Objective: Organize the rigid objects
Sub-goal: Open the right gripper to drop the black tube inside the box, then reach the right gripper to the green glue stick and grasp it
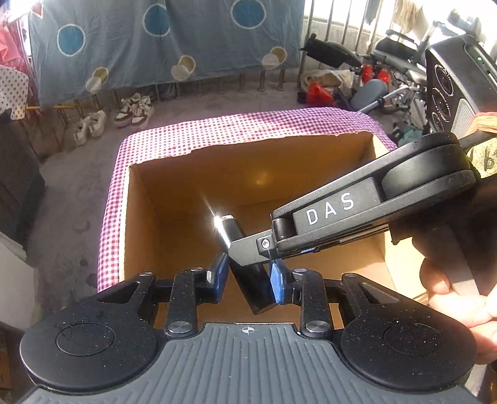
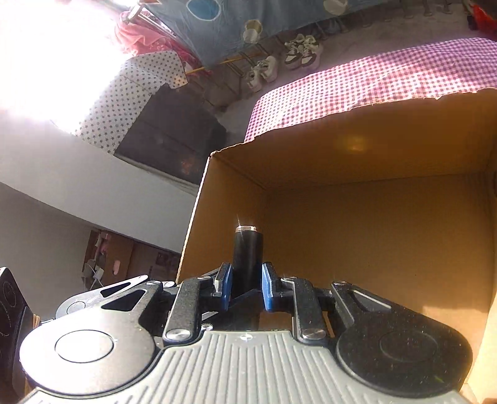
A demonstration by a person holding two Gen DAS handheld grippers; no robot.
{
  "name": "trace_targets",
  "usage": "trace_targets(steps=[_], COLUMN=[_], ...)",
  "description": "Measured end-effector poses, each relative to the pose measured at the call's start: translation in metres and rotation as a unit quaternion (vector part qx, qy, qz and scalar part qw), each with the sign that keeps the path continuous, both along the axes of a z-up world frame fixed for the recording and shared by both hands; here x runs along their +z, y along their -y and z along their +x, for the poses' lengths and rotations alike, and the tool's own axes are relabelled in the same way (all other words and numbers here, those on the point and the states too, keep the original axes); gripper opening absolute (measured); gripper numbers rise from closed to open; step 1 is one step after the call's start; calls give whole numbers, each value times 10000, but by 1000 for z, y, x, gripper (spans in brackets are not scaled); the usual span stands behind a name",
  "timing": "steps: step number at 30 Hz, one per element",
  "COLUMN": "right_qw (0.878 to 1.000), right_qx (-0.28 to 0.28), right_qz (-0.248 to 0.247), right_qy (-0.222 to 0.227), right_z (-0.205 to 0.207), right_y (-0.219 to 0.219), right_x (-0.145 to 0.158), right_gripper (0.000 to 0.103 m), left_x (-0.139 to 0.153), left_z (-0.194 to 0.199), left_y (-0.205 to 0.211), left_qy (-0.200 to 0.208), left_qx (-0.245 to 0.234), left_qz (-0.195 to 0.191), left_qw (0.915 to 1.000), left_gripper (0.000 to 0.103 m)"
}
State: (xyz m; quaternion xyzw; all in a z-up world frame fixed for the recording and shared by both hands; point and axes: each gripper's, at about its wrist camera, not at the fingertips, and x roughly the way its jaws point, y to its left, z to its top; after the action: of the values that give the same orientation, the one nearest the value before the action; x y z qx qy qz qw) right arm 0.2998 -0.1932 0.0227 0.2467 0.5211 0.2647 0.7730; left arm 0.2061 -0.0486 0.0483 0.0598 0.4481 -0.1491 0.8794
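Both tools hold one thing between them. The left gripper (image 1: 248, 276) has its blue pads pressed in on the lower part of a black tube (image 1: 251, 289). The right gripper (image 2: 245, 286) pinches the same tube higher up, just under its shiny metal cap. The tube hangs tilted over the open cardboard box (image 1: 248, 174), above the floor of the box and not yet resting on it.

The double hold is probably where this goes wrong. If one hand pulls or twists while the other stays clamped, the smooth tube could slide through the pads or lever out of one grip. It might then tip over the near rim rather than drop inside. Letting go with both at once looks risky too: a round, hard tube dropped from above would likely bounce or roll into a corner. The right gripper also crosses over the left one's fingers, so a careless pull-back could knock them together. Sun glare on the cap makes the tube's top end hard to judge.

The box sits on a purple-and-white checked cloth (image 1: 248, 124) over a table, and what shows of its inside is bare. Around it is a sunlit concrete floor (image 1: 62, 202) with pale shoes (image 1: 133, 110) lined up under a hanging blue sheet (image 1: 155, 46) with round patches. Metal railings (image 1: 335, 21) and a folded wheelchair (image 1: 394, 56) stand at the far right. A person's hand (image 1: 450, 295) grips the right tool's handle.
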Motion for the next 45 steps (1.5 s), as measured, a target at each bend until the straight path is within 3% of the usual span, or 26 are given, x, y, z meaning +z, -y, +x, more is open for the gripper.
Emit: trace_targets(steps=[2,7,12,19,27,32,36,42,45], right_qw=[9997,9990,9995,9991,9899,9840,9815,9794,9796], right_qx=[16,-63,-103,-178,-522,-1055,-1486,-1869,-1901], right_qz=[32,-178,-68,173,562,613,512,252,158], right_qy=[-227,-412,-278,350,1188,1301,1090,718,630], right_z=[20,45,34,-39,-174,-238,-263,-261,-258], right_y=[-9,-25,-22,18,78,116,124,118,113], right_x=[-13,-33,-21,31,59,34,-3,-51,-62], right_gripper=[12,12,12,13,15,15,15,19,32], left_x=[-3,-4,7,35,61,49,20,-29,-46], left_z=[6,7,-2,-29,-84,-115,-141,-163,-162], left_y=[-6,-20,-28,-32,-27,-11,11,58,76], left_qy=[-36,-13,93,336,778,697,608,761,792], left_qx=[161,355,365,268,-254,-695,-1079,-1598,-1736], left_qz=[91,138,64,-296,-621,-775,-854,-216,67], left_qw=[9998,9993,9993,9986,9947,9921,9886,9840,9816], left_gripper=[30,31,32,39,56,58,58,56,53])
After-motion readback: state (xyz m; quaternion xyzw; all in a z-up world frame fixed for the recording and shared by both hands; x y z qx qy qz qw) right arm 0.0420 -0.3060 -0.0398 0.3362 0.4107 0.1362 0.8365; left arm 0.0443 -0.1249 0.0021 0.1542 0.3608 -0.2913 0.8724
